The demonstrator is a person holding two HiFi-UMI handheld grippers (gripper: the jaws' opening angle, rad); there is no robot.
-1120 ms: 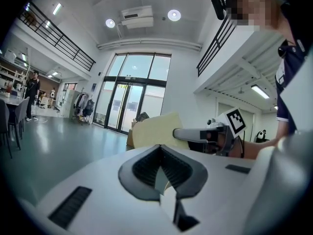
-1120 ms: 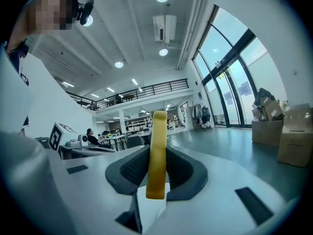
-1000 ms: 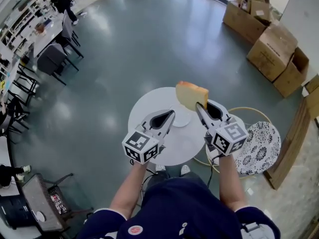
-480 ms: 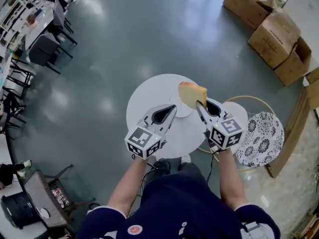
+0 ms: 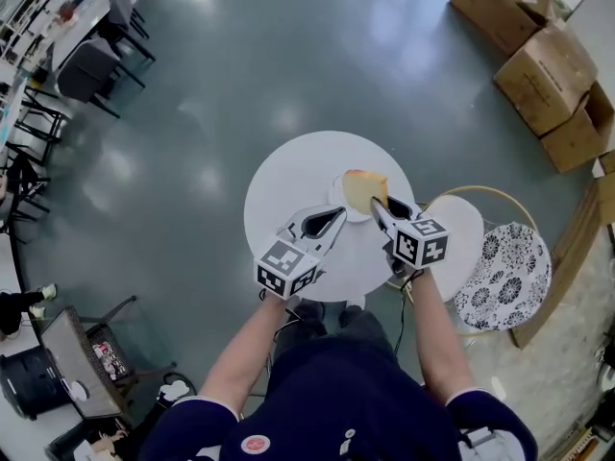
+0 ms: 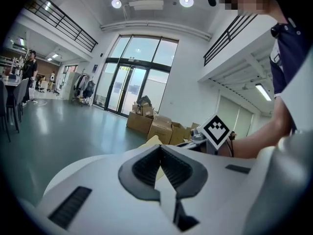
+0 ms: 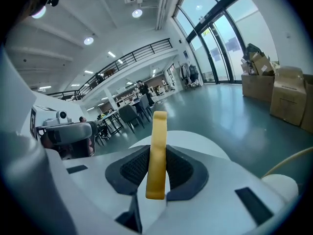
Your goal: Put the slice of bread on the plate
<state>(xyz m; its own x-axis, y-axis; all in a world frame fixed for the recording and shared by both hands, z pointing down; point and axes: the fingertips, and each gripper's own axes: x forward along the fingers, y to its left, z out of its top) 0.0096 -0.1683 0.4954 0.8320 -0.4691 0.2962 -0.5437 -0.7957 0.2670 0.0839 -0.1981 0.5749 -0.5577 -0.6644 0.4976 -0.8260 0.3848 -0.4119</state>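
Bread slice (image 7: 157, 151) clamped upright in right hand-held gripper (image 5: 380, 205), above plate (image 5: 335, 198)

My left gripper (image 5: 338, 215) and right gripper (image 5: 378, 205) are white, their marker cubes (image 5: 287, 268) black-and-white squares. Slice of bread (image 5: 365, 188) golden-yellow; plate (image 5: 337, 198) and table (image 5: 288, 176) white; floor (image 5: 288, 56) grey-green.

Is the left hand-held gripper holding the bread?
No, the slice of bread is clamped in the right hand-held gripper; the left hand-held gripper is shut and empty.
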